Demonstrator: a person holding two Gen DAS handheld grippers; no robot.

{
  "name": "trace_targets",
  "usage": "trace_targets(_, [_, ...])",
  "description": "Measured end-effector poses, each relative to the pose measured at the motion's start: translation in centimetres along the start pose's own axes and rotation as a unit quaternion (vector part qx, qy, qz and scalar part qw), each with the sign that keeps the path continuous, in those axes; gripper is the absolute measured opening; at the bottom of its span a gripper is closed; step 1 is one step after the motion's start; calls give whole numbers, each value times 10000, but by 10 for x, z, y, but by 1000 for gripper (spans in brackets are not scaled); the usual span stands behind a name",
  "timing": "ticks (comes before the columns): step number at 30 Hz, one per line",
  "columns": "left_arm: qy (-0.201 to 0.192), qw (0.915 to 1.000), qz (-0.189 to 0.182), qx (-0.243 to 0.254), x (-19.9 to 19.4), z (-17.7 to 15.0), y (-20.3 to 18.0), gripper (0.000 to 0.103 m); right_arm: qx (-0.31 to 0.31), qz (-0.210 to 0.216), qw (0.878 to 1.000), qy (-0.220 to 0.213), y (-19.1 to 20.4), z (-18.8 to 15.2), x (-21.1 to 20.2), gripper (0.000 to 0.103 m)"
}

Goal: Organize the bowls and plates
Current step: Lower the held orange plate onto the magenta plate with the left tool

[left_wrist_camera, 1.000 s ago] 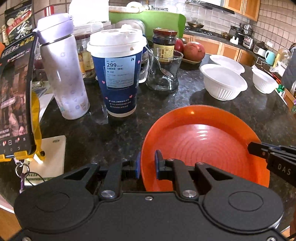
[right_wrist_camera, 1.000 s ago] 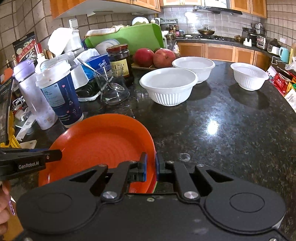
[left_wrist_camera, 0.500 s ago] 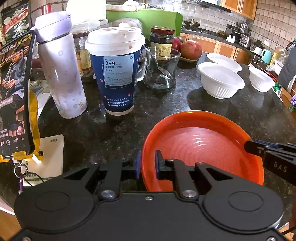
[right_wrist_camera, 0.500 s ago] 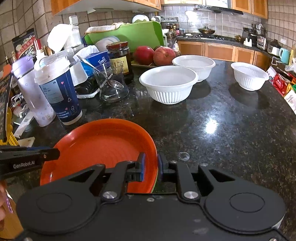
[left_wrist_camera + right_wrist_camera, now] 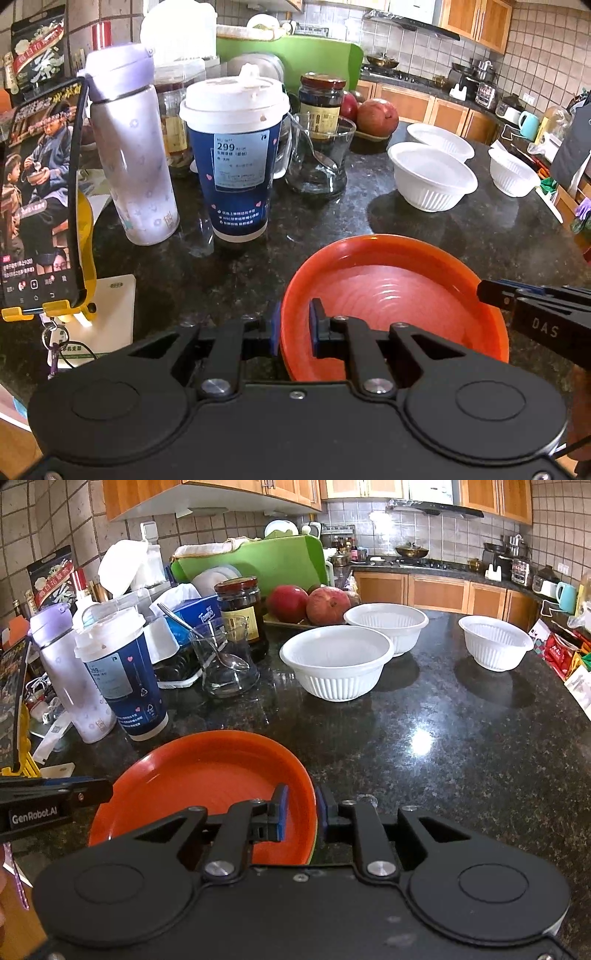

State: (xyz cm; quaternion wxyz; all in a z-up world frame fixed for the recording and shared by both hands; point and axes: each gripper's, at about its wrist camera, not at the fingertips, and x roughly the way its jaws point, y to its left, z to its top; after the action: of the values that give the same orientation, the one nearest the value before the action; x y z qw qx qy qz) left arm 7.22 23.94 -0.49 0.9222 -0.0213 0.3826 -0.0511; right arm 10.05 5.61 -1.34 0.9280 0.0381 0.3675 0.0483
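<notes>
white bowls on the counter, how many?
3. One near the middle of the counter, one just behind it by the apples, one apart at far right. More could be hidden behind the clutter at left.

The orange plate [image 5: 399, 295] looks like glossy plastic, smooth with faint concentric ridges. It lies on a polished speckled stone counter [image 5: 461, 746] that mirrors the light. At one o'clock, the white bowls [image 5: 336, 661] are matt plastic with ribbed walls. At eleven o'clock stand a paper cup [image 5: 238, 162] (plastic lid, printed label) and a clear glass [image 5: 317, 162] holding a shiny metal spoon. The cabinets [image 5: 436, 590] look like wood.
</notes>
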Motion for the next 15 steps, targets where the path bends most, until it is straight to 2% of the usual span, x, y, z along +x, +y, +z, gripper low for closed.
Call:
trace_targets(10, [-132, 9998, 148, 33, -6, -1, -8, 21, 54, -39, 9999, -101, 5, -3, -11, 32])
trace_targets(15, [18, 9998, 193, 53, -3, -1, -8, 21, 215, -64, 9997, -107, 5, -7, -14, 36])
